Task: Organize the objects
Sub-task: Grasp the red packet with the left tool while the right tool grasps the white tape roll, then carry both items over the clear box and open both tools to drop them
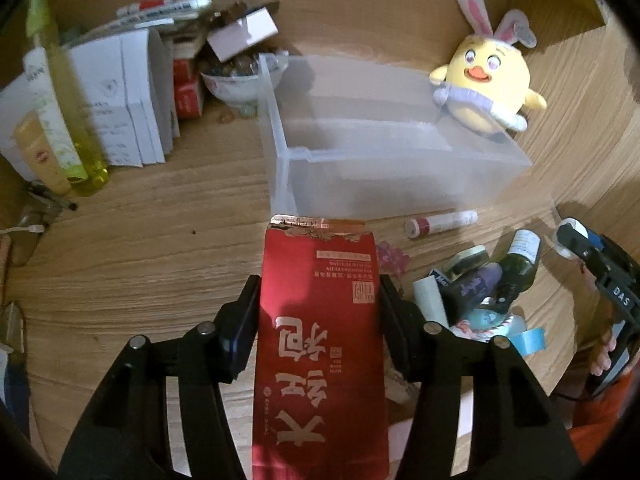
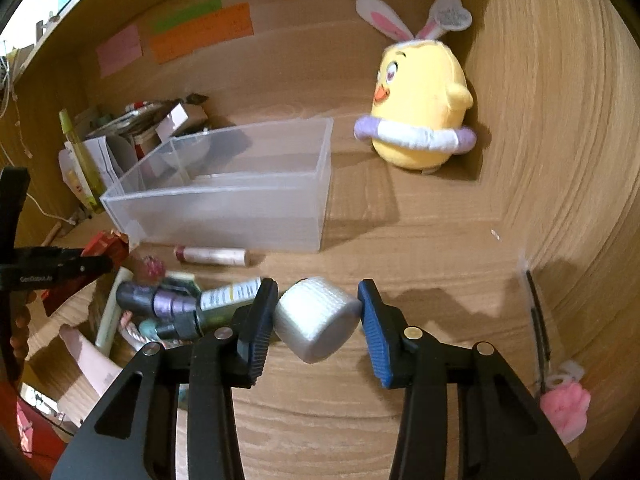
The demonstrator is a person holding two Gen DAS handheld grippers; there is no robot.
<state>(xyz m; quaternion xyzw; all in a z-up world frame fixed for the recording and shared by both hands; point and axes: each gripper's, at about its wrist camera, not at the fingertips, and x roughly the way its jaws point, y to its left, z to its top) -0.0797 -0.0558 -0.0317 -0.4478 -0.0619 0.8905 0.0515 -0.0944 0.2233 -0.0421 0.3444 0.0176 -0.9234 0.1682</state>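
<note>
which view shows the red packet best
The left wrist view: the red packet fills the centre, its gold lettering and torn top edge clear, clamped between the left gripper pads. The right wrist view catches only a red sliver at the far left, behind that gripper.

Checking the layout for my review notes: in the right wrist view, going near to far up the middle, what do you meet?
Silver roll pinched between the right gripper's fingers → pale tube lying on the desk → clear plastic bin → sticky notes on the back wall.
</note>
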